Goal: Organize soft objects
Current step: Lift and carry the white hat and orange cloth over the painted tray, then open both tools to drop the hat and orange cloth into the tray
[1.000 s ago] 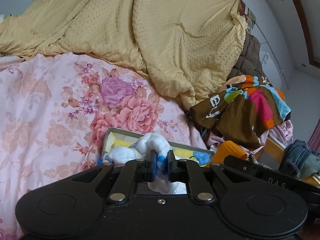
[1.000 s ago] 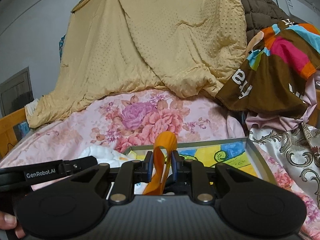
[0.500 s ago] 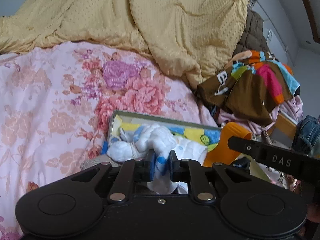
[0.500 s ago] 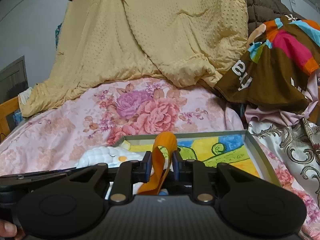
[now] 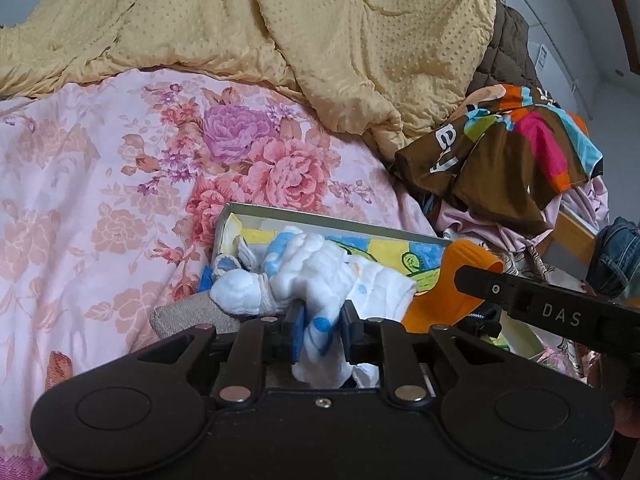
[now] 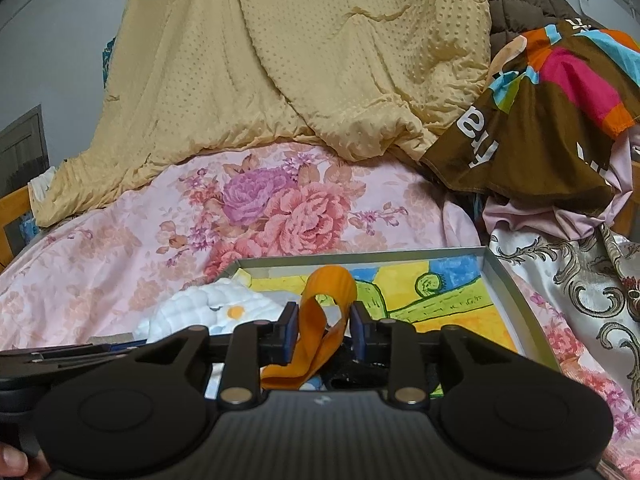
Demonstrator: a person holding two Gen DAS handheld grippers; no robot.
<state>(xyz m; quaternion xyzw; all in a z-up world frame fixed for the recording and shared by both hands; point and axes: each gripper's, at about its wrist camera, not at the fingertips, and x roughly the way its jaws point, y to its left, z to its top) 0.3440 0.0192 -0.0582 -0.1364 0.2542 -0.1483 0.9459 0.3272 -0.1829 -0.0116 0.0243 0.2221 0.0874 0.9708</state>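
Observation:
A shallow grey tray (image 5: 280, 213) with a yellow, blue and green drawing inside lies on the floral bedsheet; it also shows in the right wrist view (image 6: 502, 276). My left gripper (image 5: 320, 330) is shut on a white cloth with blue dots (image 5: 316, 276), bunched over the tray's left end. My right gripper (image 6: 325, 332) is shut on an orange strap (image 6: 330, 286) looped over the tray. The strap (image 5: 444, 300) and the right gripper's black body show at right in the left wrist view. The white cloth (image 6: 200, 308) shows at left in the right wrist view.
A yellow dotted quilt (image 5: 280, 28) is heaped at the back of the bed. A brown multicoloured garment (image 5: 504, 156) and other clothes are piled at right. A pink floral sheet (image 5: 80, 200) covers the bed. A gold-patterned cloth (image 6: 580, 280) lies right of the tray.
Both grippers have moved forward and lower over the tray with their cloth and strap still held. The tray now looks closer and larger in both views.

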